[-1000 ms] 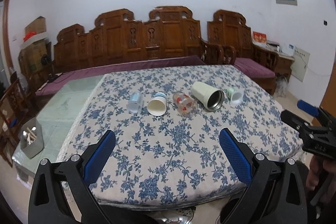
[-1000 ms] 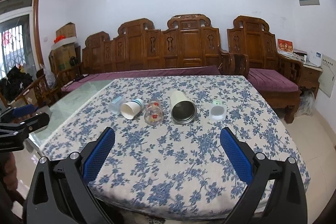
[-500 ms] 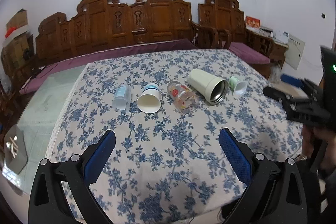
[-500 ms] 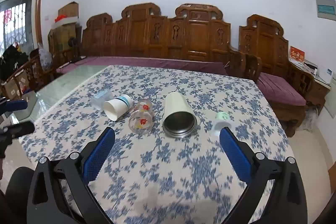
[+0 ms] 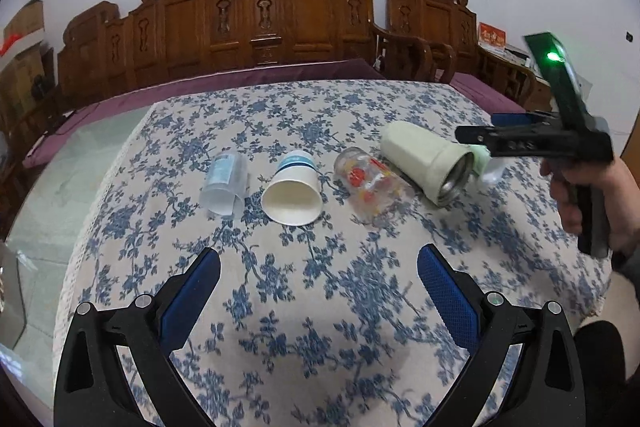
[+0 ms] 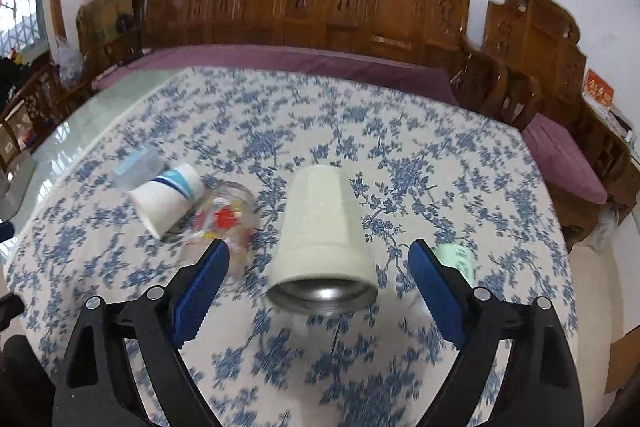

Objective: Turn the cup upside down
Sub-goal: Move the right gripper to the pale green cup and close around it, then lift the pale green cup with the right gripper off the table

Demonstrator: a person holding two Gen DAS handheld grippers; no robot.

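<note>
Cream steel-lined cup [image 6: 322, 227] lies on its side on the floral-cloth surface [image 6: 460, 167], mouth toward me, between my right tool's [image 6: 319, 267] spread fingers, untouched. Glass tumbler [image 6: 224, 223] at its 9 o'clock. My left tool [image 5: 319, 279] spread, holding nothing.

The cream cup [image 6: 320, 223] with its steel-lined mouth lies on its side, open end facing the right gripper [image 6: 319, 281], directly between its 2 spread blue fingers [image 6: 434, 291], touching neither.
</note>
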